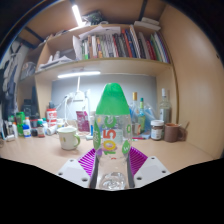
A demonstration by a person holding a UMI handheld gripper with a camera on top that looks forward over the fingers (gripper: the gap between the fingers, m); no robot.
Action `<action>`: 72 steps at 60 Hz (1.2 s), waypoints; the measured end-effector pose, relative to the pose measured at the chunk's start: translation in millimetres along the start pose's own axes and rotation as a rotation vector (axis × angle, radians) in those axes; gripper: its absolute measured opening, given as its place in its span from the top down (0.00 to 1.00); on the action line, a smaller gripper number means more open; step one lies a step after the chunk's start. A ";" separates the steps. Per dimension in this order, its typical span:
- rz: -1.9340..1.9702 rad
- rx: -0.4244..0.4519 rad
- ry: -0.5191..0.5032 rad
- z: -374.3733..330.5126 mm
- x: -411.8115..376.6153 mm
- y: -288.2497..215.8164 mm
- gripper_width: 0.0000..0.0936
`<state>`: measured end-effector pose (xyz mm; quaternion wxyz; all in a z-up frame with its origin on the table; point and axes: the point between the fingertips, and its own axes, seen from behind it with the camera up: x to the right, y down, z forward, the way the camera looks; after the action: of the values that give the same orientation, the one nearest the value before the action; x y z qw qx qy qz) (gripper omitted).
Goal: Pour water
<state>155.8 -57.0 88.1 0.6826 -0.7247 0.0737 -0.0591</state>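
A clear plastic bottle (111, 128) with a green top part and a coloured label stands upright between my gripper's (112, 162) fingers, its clear base low between them. Both purple pads (90, 161) press against its sides, so the gripper is shut on the bottle. The bottle hides the desk straight ahead. A white mug (68, 138) stands on the wooden desk (40, 155) to the left of the bottle, beyond the fingers.
Several bottles and jars (25, 125) crowd the desk's left back. A brown cup (173, 131) and a small jar (156, 129) stand to the right. A shelf of books (120, 45) runs above the desk, with a strip light (78, 74) under it.
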 end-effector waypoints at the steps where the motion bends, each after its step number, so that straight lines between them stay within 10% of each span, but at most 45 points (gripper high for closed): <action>1: 0.014 0.003 -0.016 -0.1 -3.5 -0.5 0.54; 23: -0.148 0.025 -0.035 20.9 -7.8 -33.4 0.64; 37: -1.015 0.164 0.048 110.1 -31.1 -135.9 0.64; 72: -2.406 0.320 0.177 217.0 -129.2 -138.5 0.63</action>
<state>73.0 188.0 214.9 0.2661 -0.2310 -0.6072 -0.7122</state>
